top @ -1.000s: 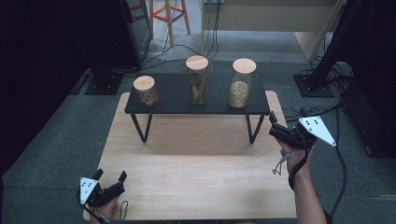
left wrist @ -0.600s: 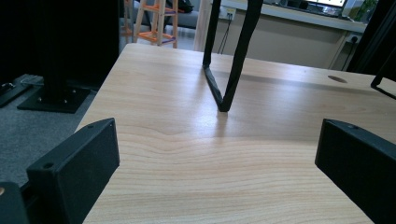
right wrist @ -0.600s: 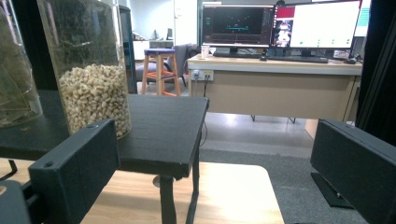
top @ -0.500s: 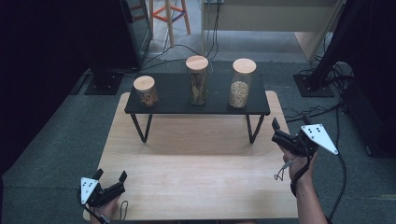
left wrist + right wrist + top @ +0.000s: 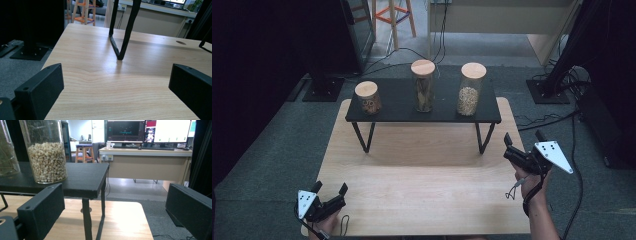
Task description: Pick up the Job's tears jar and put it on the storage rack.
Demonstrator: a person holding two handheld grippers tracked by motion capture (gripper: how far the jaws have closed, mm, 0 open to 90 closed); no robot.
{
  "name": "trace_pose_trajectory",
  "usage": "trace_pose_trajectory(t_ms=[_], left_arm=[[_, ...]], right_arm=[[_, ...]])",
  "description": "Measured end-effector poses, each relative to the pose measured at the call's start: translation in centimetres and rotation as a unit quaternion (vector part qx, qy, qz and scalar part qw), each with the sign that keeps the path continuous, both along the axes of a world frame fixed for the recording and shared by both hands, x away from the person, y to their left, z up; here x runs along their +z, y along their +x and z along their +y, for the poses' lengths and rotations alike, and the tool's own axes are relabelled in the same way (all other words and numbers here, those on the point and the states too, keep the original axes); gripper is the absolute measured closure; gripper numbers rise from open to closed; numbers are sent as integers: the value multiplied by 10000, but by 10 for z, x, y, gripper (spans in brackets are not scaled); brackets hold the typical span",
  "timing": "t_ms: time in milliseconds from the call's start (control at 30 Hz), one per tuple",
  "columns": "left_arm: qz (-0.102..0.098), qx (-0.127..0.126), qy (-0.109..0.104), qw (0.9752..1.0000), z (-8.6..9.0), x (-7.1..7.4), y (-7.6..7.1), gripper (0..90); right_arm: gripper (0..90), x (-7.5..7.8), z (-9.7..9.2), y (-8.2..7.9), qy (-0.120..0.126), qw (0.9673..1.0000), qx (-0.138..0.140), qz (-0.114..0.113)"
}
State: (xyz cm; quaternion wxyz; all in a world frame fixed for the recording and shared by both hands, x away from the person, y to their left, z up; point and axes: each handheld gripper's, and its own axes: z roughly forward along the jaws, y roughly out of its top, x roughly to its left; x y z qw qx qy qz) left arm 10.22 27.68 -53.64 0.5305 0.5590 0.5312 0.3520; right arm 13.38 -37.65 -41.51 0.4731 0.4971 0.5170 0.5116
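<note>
- Right gripper (image 5: pixel 522 146) has pulled back toward our side over the last second: it was up beside the shelf's right end, now it hangs lower, off the table's right edge. Jaws stand wide apart, nothing between them.
- Left gripper (image 5: pixel 330 189) unchanged, parked at the near-left corner of the wooden table (image 5: pixel 422 180), jaws spread and empty.
- Nearest candidate for us is the jar of pale kernels (image 5: pixel 469 95), upright on the right end of the black shelf (image 5: pixel 387 112), wooden lid on. In the right gripper view that jar (image 5: pixel 46 155) sits up and left of the jaw line, well apart.
- Middle jar (image 5: pixel 423 85) and short jar (image 5: pixel 368 97) also upright on the shelf, untouched.
- Our read: the retreat means no grasp is in progress; either we're resetting the approach or idling between steps.
- Next reach would need the right claw to rise above shelf level and swing left to straddle the kernel jar.
- Risk: clipping the shelf edge or its leg (image 5: pixel 86 220) on the way up.
</note>
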Motion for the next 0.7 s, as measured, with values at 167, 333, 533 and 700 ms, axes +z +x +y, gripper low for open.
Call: trace_pose_trajectory(t_ms=[167,333,533,700], left_arm=[[5,-1,33,10000,-1,0,0,0],[10,5,38,10000,-1,0,0,0],[24,-11,14,10000,0,1,1,0],[32,-3,43,10000,-1,1,1,0]], right_arm=[[18,-6,-1,-2,1,10000,-20,19],[18,-12,-2,-5,-23,10000,-46,24],[18,-21,-6,-8,6,10000,-52,39],[18,-29,-10,-12,38,9999,-74,60]])
